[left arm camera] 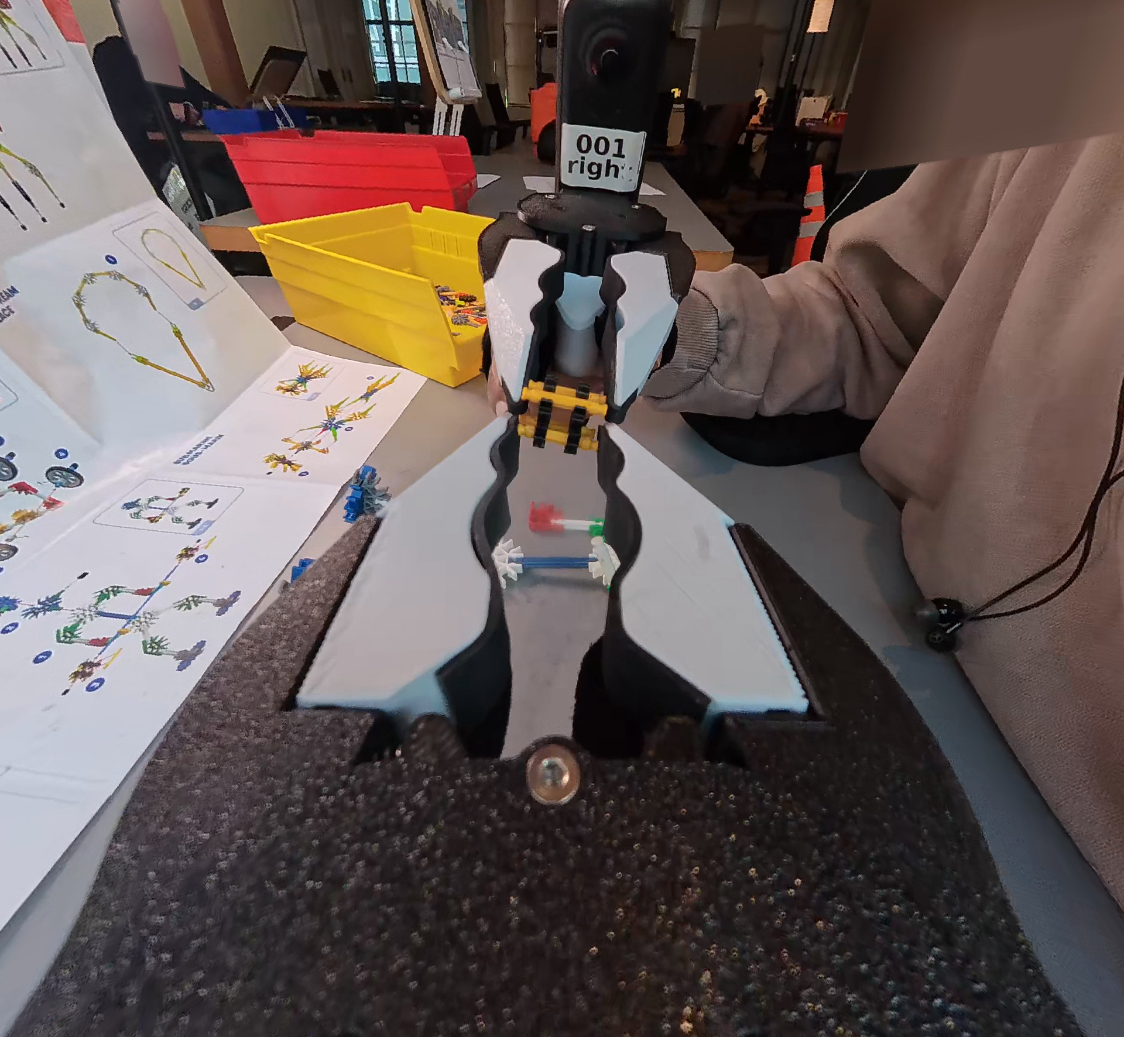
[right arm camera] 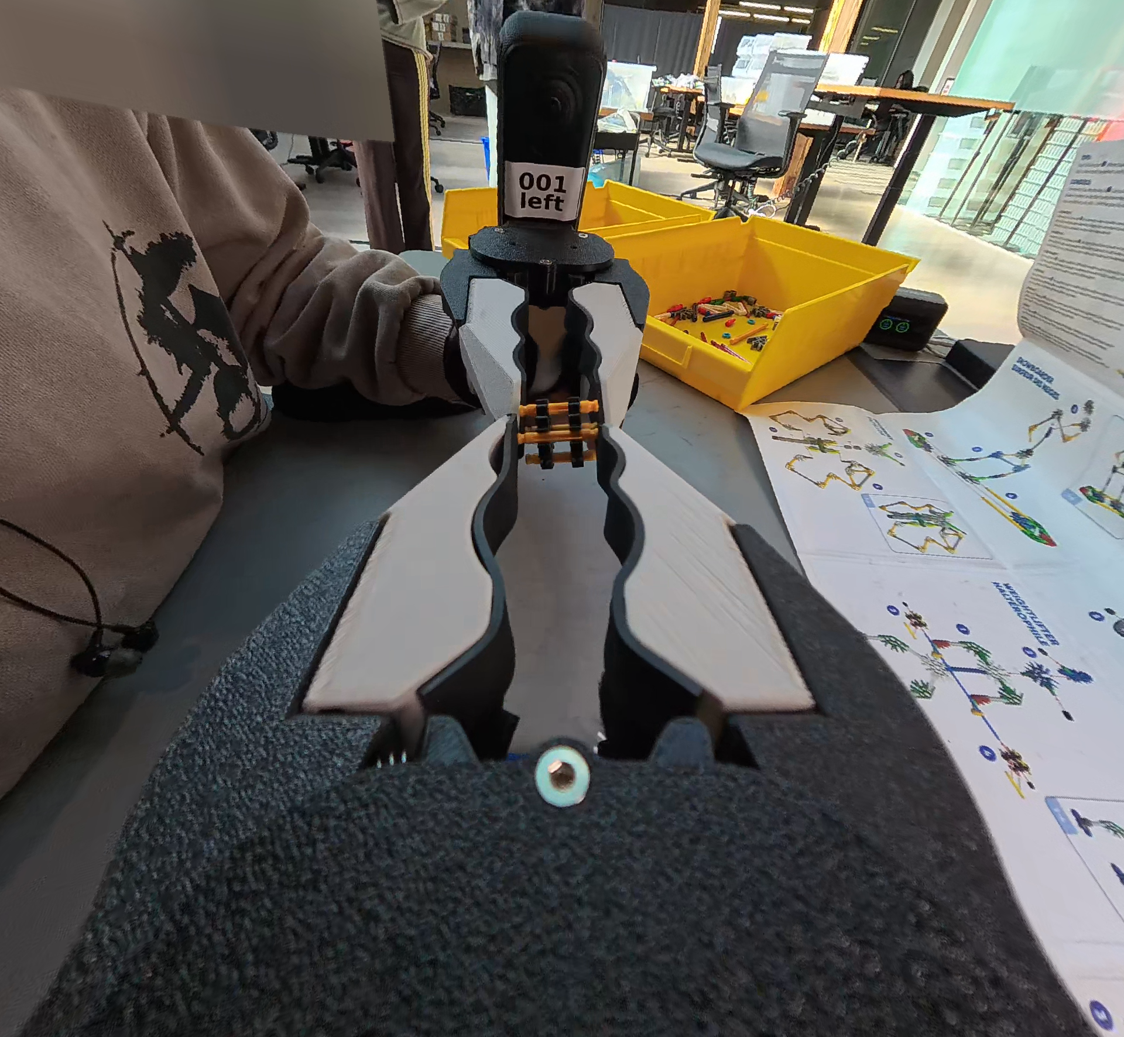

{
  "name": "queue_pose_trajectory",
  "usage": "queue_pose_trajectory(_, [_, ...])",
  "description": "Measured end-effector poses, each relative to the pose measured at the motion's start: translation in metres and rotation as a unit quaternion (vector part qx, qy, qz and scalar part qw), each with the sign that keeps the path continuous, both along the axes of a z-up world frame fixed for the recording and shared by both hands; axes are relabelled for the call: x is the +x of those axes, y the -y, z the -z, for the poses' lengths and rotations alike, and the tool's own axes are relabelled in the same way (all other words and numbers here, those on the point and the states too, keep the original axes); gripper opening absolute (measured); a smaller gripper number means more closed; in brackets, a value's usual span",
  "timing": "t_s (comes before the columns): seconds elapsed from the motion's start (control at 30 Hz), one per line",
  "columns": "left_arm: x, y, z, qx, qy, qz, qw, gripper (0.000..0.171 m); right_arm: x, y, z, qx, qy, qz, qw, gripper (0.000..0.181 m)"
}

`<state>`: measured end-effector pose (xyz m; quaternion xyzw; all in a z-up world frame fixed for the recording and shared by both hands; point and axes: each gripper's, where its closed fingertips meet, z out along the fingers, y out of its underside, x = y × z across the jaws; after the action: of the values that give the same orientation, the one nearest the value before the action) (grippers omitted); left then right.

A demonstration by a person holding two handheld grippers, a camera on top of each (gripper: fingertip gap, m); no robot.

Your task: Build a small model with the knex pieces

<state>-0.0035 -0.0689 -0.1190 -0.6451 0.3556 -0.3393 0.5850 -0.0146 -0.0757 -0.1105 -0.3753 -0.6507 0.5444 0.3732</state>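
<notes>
bench (left arm camera: 760,497) grey, carries all | sheet (left arm camera: 201,521) with diagrams at left | yellow bin (left arm camera: 365,278) behind, small parts inside | left gripper (left arm camera: 558,437) fingers clamped on yellow-black piece (left arm camera: 562,415), above bench between both | right gripper (right arm camera: 556,436) fingers clamped on its other side

The small pieces in the yellow bin (right arm camera: 790,302) are too tiny to sort by kind. The instruction sheet (left arm camera: 182,521) runs off the picture's left edge. Fingertips hide both ends of the yellow-and-black rod assembly (left arm camera: 562,415).
</notes>
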Motion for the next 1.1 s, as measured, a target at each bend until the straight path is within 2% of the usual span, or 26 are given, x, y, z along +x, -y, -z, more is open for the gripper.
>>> queue_pose_trajectory(0.2, [-0.001, -0.001, 0.005, -0.018, -0.008, 0.007, 1.0, 0.025, 0.002, -0.002, 0.008, 0.004, 0.025, -0.012, 1.0, 0.023])
queue_pose_trajectory(0.6, [-0.007, -0.012, 0.056, -0.111, -0.077, -0.003, 0.991, 0.023, 0.003, -0.017, 0.062, 0.005, 0.114, -0.016, 0.993, 0.021])
queue_pose_trajectory(0.63, [-0.018, -0.017, 0.064, -0.117, -0.097, -0.027, 0.988, 0.005, 0.006, -0.03, 0.064, 0.016, 0.112, 0.004, 0.994, 0.0])
queue_pose_trajectory(0.7, [-0.052, -0.027, 0.073, -0.148, -0.093, -0.065, 0.983, 0.004, 0.015, -0.057, 0.059, -0.004, 0.105, 0.042, 0.994, 0.0])
queue_pose_trajectory(0.73, [-0.053, -0.03, 0.077, -0.152, -0.105, -0.07, 0.98, 0.004, 0.013, -0.058, 0.067, 0.032, 0.119, 0.052, 0.991, 0.0])
queue_pose_trajectory(0.8, [-0.04, -0.033, 0.086, -0.15, -0.136, -0.065, 0.977, 0.005, 0.006, -0.053, 0.074, 0.042, 0.126, 0.053, 0.99, 0.0])
queue_pose_trajectory(0.9, [-0.046, -0.038, 0.09, -0.167, -0.117, -0.078, 0.976, 0.005, 0.009, -0.064, 0.077, 0.021, 0.137, 0.06, 0.989, 0.0])
queue_pose_trajectory(1.0, [-0.049, -0.042, 0.082, -0.161, -0.095, -0.091, 0.978, 0.005, 0.002, -0.065, 0.076, 0.014, 0.135, 0.081, 0.987, 0.0])
queue_pose_trajectory(1.1, [-0.046, -0.046, 0.075, -0.147, -0.083, -0.11, 0.979, 0.006, -0.009, -0.057, 0.076, 0.009, 0.141, 0.094, 0.985, 0.024])
